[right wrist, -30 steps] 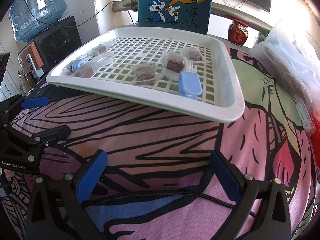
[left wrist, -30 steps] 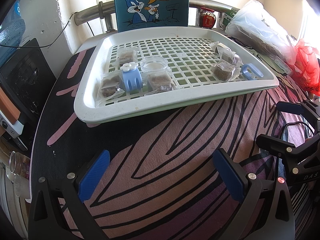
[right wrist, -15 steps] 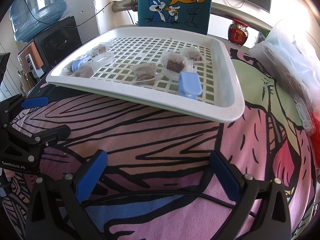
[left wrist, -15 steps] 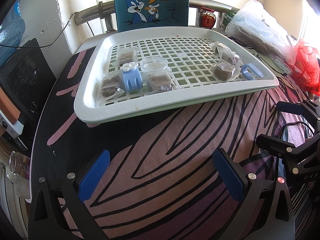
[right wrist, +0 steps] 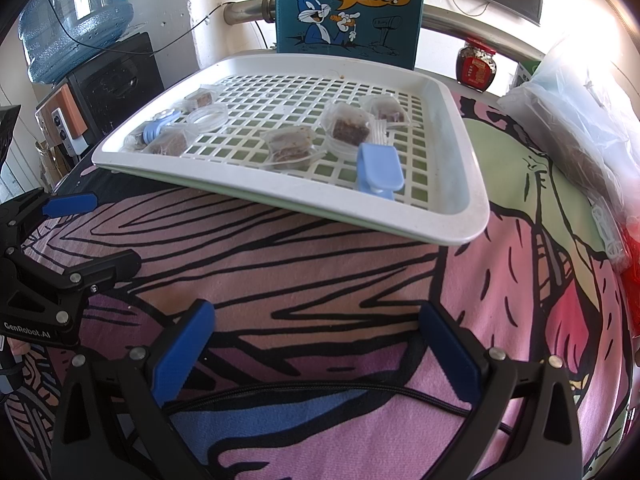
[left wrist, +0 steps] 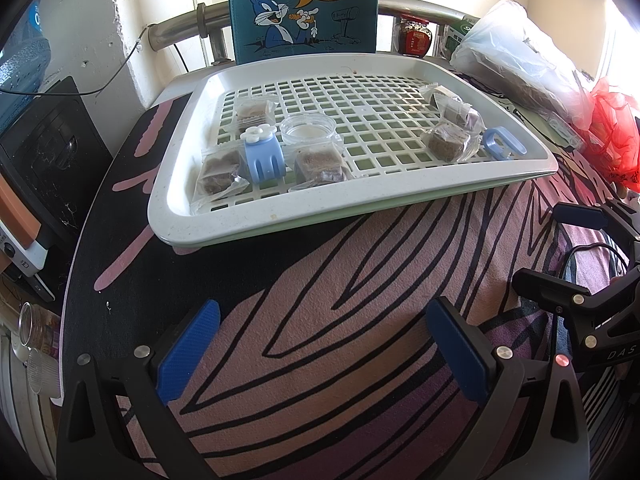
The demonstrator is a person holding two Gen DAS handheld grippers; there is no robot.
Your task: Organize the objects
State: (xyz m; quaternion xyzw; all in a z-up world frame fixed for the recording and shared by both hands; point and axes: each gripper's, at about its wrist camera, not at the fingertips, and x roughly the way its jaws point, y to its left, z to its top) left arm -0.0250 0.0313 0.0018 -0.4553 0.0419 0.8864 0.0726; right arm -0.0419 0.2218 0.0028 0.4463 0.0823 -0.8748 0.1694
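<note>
A white plastic tray with a square-grid floor rests on a pink, black-lined blanket. On it lie clear packets of brown cubes, a round clear lid, and two pale blue clips. Only the right wrist view shows a water bottle; only the left shows a red bag. A cartoon rabbit box stands behind the tray. The left gripper and right gripper hover over the blanket near the tray, both spread wide and empty.
</note>
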